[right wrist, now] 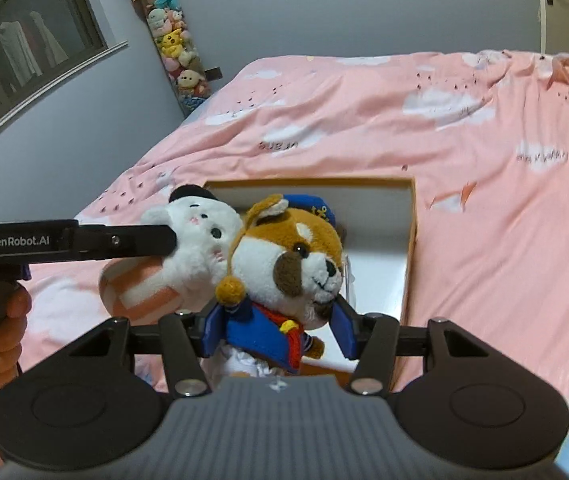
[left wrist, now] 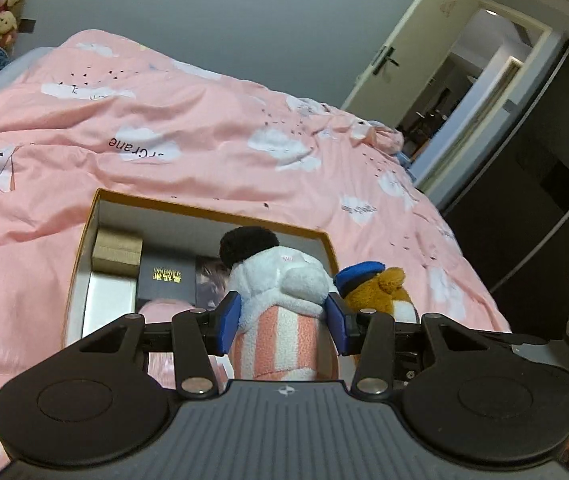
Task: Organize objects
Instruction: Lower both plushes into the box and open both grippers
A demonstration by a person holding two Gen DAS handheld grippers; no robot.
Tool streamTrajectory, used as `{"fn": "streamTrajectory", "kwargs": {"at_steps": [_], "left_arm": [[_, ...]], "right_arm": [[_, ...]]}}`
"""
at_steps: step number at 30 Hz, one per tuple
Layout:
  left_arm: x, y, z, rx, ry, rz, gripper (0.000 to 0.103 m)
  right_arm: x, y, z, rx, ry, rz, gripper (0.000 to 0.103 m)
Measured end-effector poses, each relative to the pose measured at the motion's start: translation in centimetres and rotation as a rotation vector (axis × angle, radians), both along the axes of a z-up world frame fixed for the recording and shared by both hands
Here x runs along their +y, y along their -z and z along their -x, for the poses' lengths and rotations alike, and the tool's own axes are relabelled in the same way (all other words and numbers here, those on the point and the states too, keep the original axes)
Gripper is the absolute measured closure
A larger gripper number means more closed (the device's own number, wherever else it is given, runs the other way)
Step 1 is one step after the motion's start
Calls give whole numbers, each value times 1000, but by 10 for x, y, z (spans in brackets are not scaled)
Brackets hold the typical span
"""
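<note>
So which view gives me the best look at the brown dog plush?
The right wrist view: the brown dog plush fills the centre, face and blue jacket clear, between the fingers. The left wrist view shows only its cap and back behind the white plush.

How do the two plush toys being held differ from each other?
The white plush wears a black hat and a pink-striped outfit; the brown dog plush wears a blue cap and blue sailor jacket. The left hand-held gripper holds the white plush, the right hand-held gripper the dog. Both hang over the open box.

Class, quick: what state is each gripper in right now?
Left gripper: shut on the white plush.
Right gripper: shut on the dog plush.
</note>
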State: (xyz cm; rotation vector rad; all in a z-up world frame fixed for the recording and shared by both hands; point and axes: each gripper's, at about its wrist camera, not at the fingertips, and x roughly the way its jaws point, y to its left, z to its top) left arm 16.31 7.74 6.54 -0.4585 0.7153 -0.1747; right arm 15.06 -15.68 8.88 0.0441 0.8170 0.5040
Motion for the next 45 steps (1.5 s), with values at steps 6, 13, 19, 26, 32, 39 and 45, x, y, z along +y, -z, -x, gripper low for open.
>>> {"fn": "streamTrajectory", "kwargs": {"at_steps": [6,13,19,26,32,39,45], "left_arm": [[-7,45,-33,72,-37,14,51],[-16,87,-47,157,-54,26,51],[-27,105,-54,202,-27,-8,51],[-28,109,-58,234,33,-23,47],[-20,104,-54,251,68,25,35],[-16,82,-52,245,137,-14,47],[-26,86,-54,242,158,-74,67]], "right_arm": [[12,33,-47,58,21,109,47],[24,72,-81,139,-4,246,47],[36,89,-92,184,-63,349,46],[48,98,-101,237,-111,453,44],[49,97,-101,253,-144,479,42],[46,82,-95,234,-161,462,39],[40,73,-91,203,-193,463,67]]}}
